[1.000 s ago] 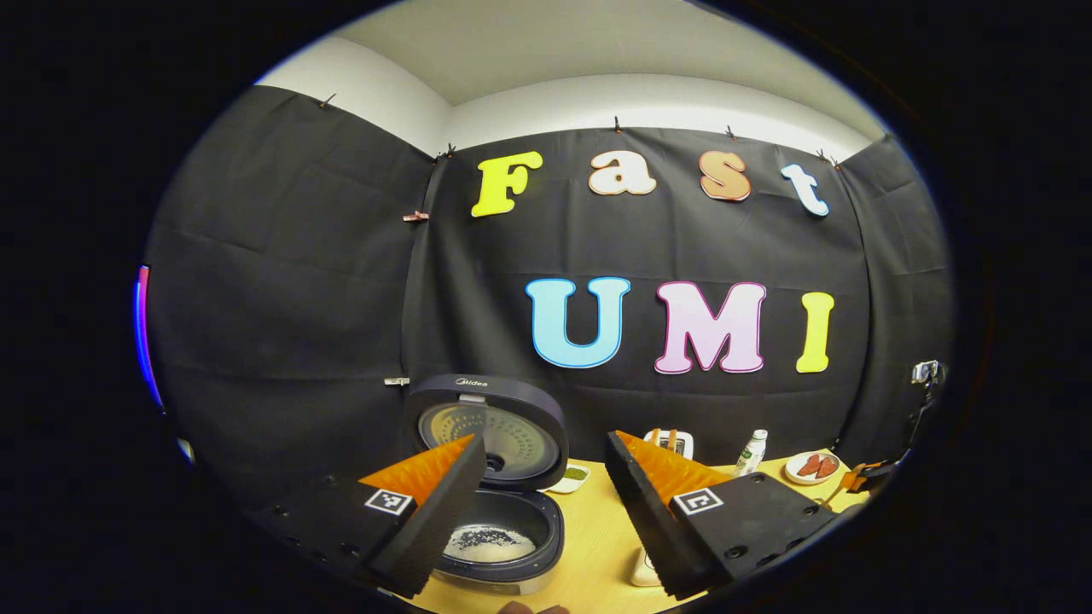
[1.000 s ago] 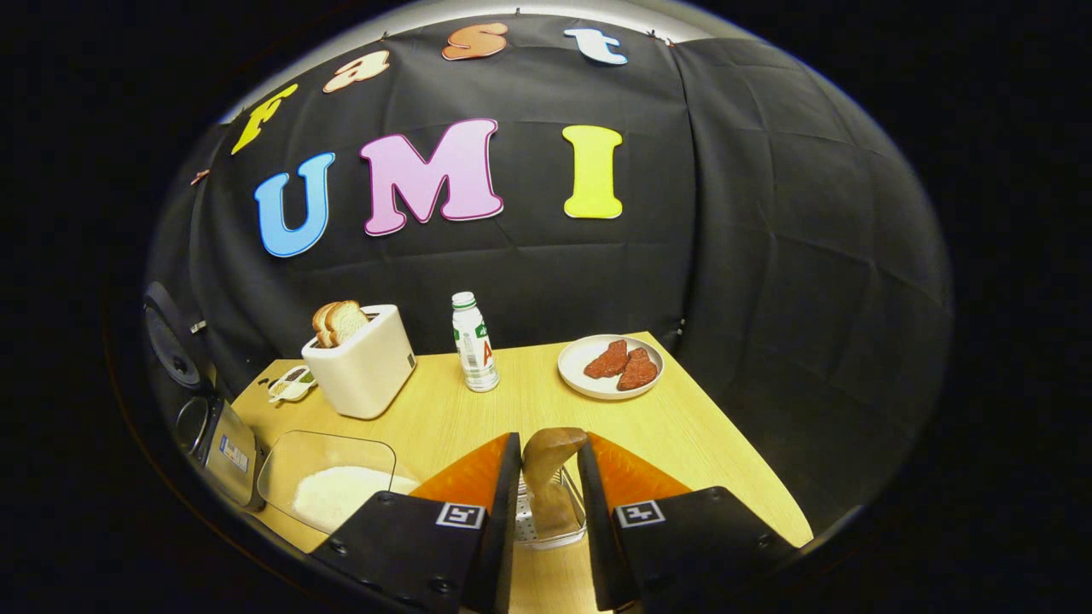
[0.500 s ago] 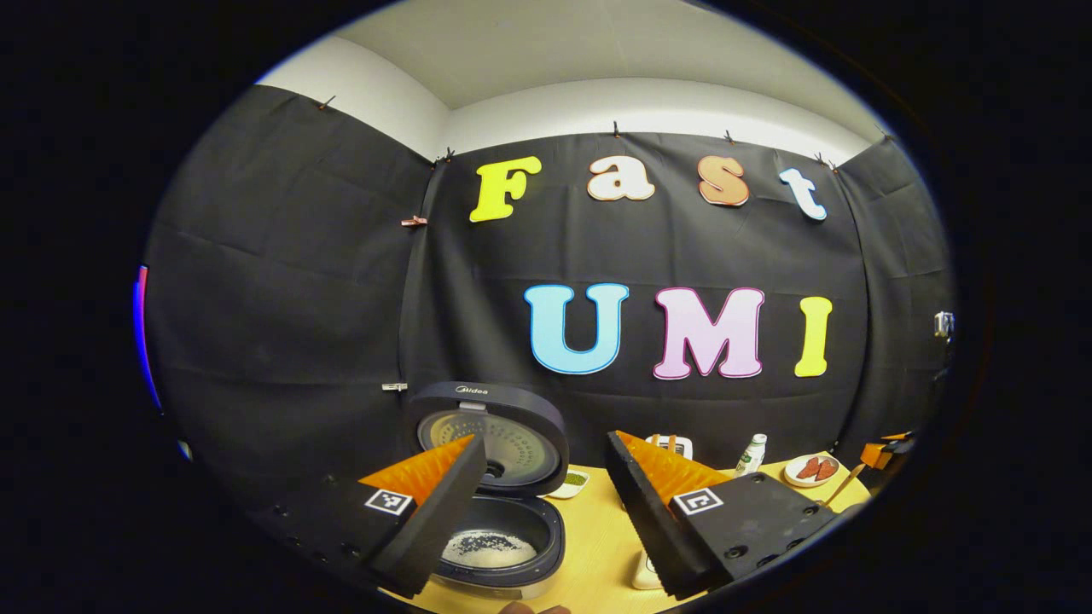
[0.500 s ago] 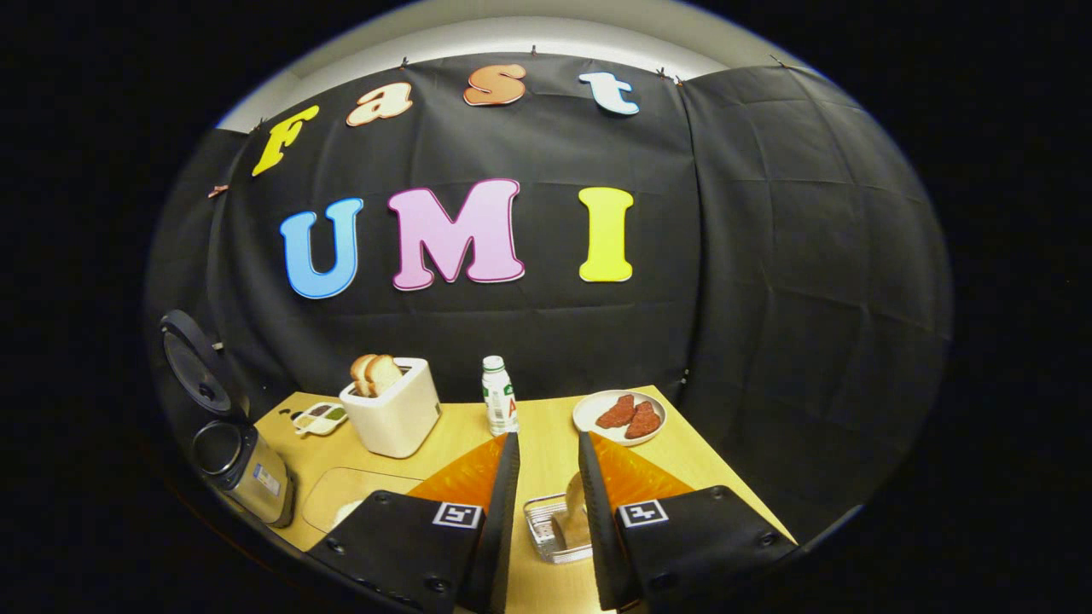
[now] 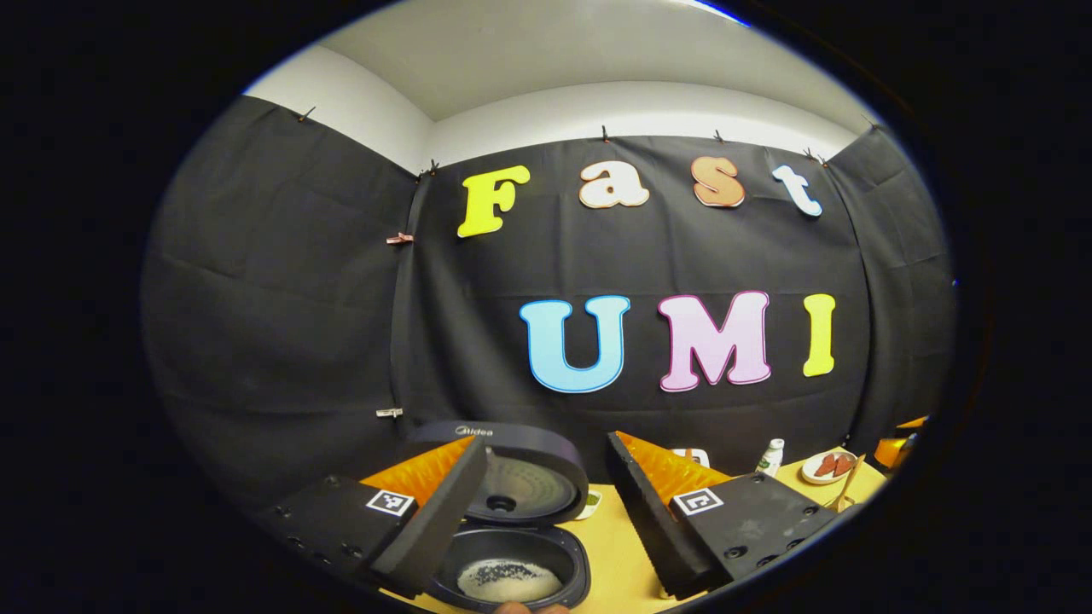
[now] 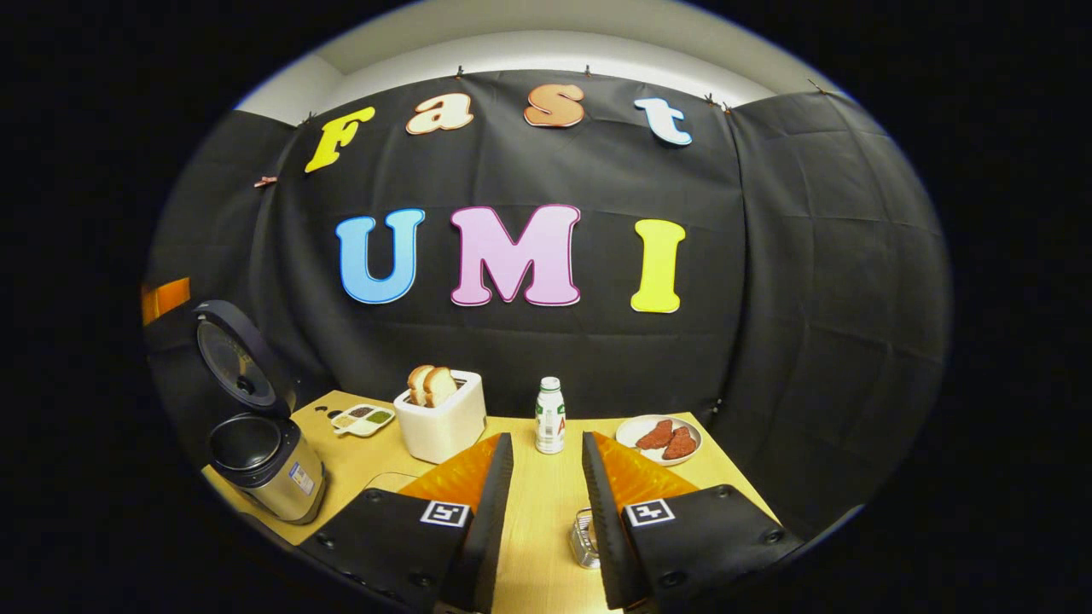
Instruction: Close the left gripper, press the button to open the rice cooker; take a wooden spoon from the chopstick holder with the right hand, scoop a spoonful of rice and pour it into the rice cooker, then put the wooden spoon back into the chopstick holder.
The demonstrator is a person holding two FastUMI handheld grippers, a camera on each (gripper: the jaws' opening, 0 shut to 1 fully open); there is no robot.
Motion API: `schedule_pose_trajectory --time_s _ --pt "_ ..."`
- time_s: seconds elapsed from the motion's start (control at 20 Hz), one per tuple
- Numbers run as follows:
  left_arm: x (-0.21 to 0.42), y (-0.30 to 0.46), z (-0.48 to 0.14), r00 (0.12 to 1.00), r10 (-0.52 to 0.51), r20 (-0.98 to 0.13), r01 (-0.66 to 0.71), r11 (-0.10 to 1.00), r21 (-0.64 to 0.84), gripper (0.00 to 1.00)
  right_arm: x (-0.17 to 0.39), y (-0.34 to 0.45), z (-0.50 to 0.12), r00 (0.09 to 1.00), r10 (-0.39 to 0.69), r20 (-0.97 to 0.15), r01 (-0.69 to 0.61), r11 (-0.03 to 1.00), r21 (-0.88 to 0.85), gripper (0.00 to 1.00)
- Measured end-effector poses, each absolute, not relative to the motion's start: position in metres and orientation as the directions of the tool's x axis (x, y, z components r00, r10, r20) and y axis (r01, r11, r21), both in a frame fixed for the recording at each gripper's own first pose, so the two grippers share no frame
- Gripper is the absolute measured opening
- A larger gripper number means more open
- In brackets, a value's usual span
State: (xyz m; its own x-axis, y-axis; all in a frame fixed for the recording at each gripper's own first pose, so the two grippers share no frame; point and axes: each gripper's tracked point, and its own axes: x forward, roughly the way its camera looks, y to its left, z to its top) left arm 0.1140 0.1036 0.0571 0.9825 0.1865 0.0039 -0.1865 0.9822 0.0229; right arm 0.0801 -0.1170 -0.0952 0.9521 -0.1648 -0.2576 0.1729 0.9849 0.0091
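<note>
Rice cooker (image 6: 260, 452) at desk's (image 6: 537, 503) left edge, lid up, rice inside. Chopstick holder (image 6: 583, 537) half hidden behind right gripper (image 6: 546, 465); spoon hard to make out. Left gripper (image 5: 546, 465), right gripper: fingers apart, gripping nothing.

Chopstick holder (image 6: 584, 539) — mostly behind right claw (image 6: 546, 477)

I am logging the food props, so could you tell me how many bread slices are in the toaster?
2: both bread slices stand side by side in the toaster; none seem hidden.
</note>
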Motion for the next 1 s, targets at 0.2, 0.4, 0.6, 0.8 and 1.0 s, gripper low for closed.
schedule_pose_trajectory --time_s 0.2,0.4,0.6,0.8,1.0 --pt "0.155 0.133 0.056 0.980 0.196 -0.037 -0.197 0.980 -0.002 0.94 0.080 -0.103 -0.085 0.960 -0.150 -0.238 0.157 0.988 0.010 0.53" --pt "0.187 0.153 0.058 0.980 0.196 -0.038 -0.195 0.980 0.034 0.95 0.077 -0.099 -0.080 0.960 -0.158 -0.230 0.162 0.987 -0.003 0.57" --pt "0.218 0.157 0.062 0.985 0.169 -0.045 -0.165 0.983 0.084 0.95 0.072 -0.098 -0.080 0.958 -0.169 -0.232 0.172 0.985 -0.006 0.70" --pt "0.244 0.161 0.053 0.985 0.146 -0.090 -0.140 0.988 0.066 0.94 0.069 -0.095 -0.080 0.955 -0.175 -0.238 0.179 0.984 -0.006 0.73" --pt "0.250 0.170 0.013 0.962 0.157 -0.222 -0.153 0.988 0.036 0.94 0.067 -0.093 -0.072 0.960 -0.172 -0.220 0.175 0.984 -0.006 0.74"
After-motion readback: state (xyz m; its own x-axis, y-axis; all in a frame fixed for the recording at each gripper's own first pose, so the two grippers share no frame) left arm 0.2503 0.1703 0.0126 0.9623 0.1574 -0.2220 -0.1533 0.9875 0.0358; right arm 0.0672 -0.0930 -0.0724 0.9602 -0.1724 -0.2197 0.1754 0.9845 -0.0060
